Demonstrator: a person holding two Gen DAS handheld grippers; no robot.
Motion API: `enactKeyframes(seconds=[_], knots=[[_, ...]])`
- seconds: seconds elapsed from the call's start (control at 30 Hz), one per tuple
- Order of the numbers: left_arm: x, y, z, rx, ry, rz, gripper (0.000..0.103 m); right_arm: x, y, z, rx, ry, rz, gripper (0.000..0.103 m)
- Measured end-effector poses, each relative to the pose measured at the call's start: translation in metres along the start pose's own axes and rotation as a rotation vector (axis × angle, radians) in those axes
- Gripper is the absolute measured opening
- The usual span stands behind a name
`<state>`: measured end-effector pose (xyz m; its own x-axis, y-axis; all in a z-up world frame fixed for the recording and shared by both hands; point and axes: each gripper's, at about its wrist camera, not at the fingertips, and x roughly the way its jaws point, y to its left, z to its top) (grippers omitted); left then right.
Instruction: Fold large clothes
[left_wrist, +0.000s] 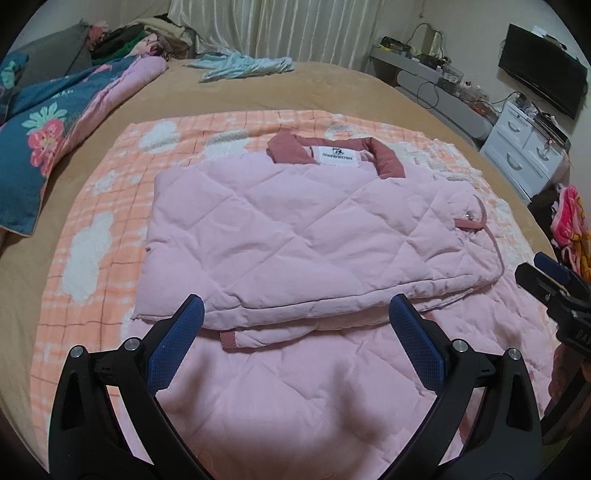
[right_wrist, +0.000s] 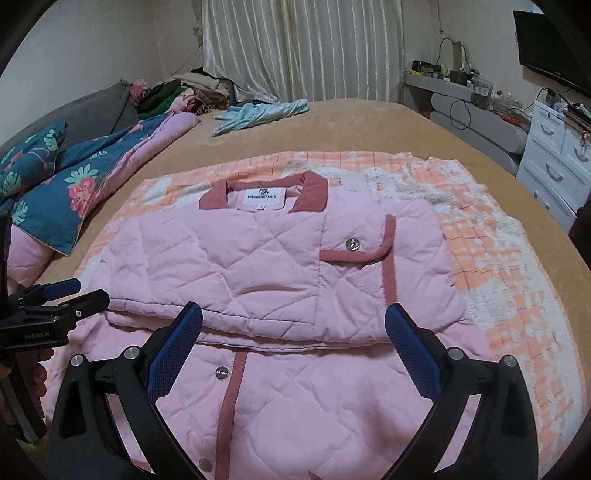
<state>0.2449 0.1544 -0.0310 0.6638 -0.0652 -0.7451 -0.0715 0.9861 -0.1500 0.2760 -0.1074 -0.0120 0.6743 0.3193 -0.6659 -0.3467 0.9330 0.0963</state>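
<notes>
A pink quilted jacket (left_wrist: 295, 229) with a dusty-rose collar lies on an orange-and-white checked blanket (left_wrist: 92, 240) on the bed. Its sleeves are folded across the chest and its lower part spreads toward me. It also shows in the right wrist view (right_wrist: 258, 266), with rose trim and metal snap buttons. My left gripper (left_wrist: 295, 325) is open and empty, hovering over the jacket's near fold. My right gripper (right_wrist: 293, 328) is open and empty over the same fold. Each gripper shows at the edge of the other's view: the right one (left_wrist: 550, 280), the left one (right_wrist: 62, 295).
The tan bed cover (right_wrist: 369, 122) surrounds the blanket. A blue floral quilt (left_wrist: 44, 140) lies at the left, a light blue garment (left_wrist: 243, 66) at the far side, and piled clothes (right_wrist: 177, 92) by the curtain. White drawers (right_wrist: 557, 166) and a cluttered shelf stand to the right.
</notes>
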Motion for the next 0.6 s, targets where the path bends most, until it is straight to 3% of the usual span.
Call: enactKeyframes(seconds=[0.6], knots=[[-0.072,-0.023,-0.014,0.043,-0.101,-0.010,0.094,-0.073,0.002,-0.001,-0.035,-0.084,-0.005,0.099]])
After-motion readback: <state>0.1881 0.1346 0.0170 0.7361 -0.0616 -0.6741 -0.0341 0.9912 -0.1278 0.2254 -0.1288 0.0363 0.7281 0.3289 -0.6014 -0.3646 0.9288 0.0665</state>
